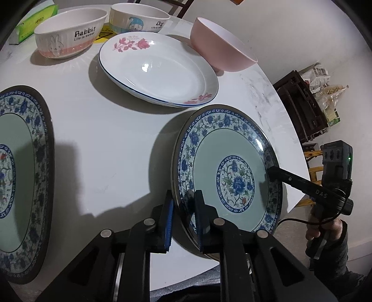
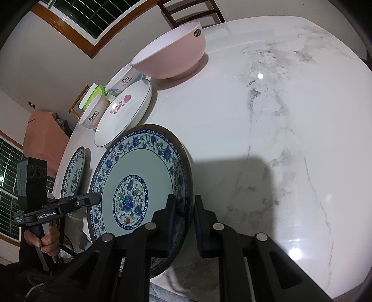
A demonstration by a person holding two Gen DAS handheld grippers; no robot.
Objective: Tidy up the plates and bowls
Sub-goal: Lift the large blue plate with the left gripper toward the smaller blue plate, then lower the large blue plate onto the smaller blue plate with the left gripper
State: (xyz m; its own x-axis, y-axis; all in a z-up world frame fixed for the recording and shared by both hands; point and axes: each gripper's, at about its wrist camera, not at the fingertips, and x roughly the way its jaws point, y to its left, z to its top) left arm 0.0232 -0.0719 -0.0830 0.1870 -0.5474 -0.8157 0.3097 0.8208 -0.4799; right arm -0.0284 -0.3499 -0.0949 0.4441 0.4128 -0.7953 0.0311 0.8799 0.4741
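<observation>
Both claws grip the same blue-and-green floral plate (image 1: 232, 167) at opposite rims. The left claw (image 1: 183, 204) is clenched on the plate's near-left rim, one blue-padded finger outside and one inside; the right claw (image 2: 183, 206) is clenched on its right rim, and its finger tip shows in the left view at the plate's far-right edge. The plate sits on the white marble desk (image 1: 111, 144) close to its near edge, and I cannot tell whether it is lifted. Beyond the left claw lies a white rose-patterned plate (image 1: 160, 74), with a pink bowl (image 1: 220, 46) to its right, a Rabbit bowl (image 1: 67, 37) and a Dog bowl (image 1: 139, 18) farther back. A second blue floral plate (image 1: 21, 181) lies left of the left claw.
</observation>
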